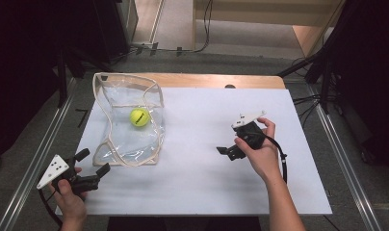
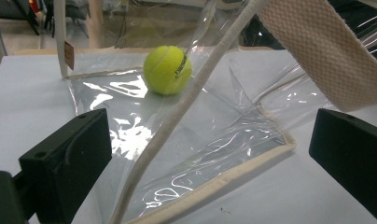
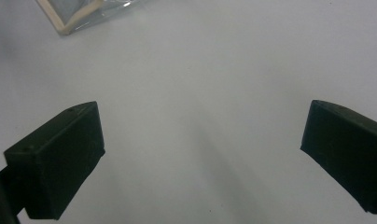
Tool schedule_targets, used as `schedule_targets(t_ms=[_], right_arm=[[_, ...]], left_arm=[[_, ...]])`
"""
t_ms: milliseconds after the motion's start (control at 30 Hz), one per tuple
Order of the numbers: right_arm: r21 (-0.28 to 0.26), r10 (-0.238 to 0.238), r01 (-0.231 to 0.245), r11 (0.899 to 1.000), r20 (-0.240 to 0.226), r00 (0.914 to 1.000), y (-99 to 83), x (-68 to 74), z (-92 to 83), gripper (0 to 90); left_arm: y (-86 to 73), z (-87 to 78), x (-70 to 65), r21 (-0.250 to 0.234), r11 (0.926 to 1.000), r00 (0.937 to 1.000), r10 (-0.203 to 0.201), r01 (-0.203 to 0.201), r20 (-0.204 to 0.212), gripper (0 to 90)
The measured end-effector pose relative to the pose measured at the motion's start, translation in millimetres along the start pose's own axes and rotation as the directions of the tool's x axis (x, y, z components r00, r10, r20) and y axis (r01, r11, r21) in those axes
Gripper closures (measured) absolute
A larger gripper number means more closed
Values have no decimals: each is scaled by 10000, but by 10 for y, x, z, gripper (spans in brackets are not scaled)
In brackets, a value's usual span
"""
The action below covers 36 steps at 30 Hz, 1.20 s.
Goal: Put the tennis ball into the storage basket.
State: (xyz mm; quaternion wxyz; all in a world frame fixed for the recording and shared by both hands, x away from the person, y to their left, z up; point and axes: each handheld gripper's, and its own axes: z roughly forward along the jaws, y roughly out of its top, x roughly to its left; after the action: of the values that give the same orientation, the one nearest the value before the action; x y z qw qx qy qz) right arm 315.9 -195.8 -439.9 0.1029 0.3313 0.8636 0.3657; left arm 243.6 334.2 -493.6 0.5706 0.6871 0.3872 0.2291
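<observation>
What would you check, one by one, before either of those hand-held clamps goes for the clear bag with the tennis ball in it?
1. Left gripper open: ok, its jaws stand wide apart in the left gripper view.
2. Right gripper open and free: ok, nothing between its jaws, just the white sheet below.
3. Tennis ball inside the clear bag: ok, it rests on the bag's lower wall.
4. Bag mouth held open: cannot tell, the plastic looks partly slumped.
5. Bag handle clear of the left jaws: not ok, the strap hangs close above one of them.
6. Left gripper lined up with the bag's near edge: ok, the edge lies just ahead.
</observation>
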Motion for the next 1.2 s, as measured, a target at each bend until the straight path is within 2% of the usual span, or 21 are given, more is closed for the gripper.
schedule_targets(t_ms=[233,667,1200], right_arm=[[-443,209,-204,9988,117,9997,-163,-32,-108,0],[-950,648,-603,9936,444,9969,-500,-102,-262,0],[-1702,1374,-1181,9783,1063,9848,-936,-189,-452,0]], left_arm=[[-1,2,-1,-5,10000,10000,4,-4,7,0],[-1,-7,-1,-27,10000,10000,26,-26,-28,0],[-2,-13,-3,-8,10000,10000,90,-90,-32,0]])
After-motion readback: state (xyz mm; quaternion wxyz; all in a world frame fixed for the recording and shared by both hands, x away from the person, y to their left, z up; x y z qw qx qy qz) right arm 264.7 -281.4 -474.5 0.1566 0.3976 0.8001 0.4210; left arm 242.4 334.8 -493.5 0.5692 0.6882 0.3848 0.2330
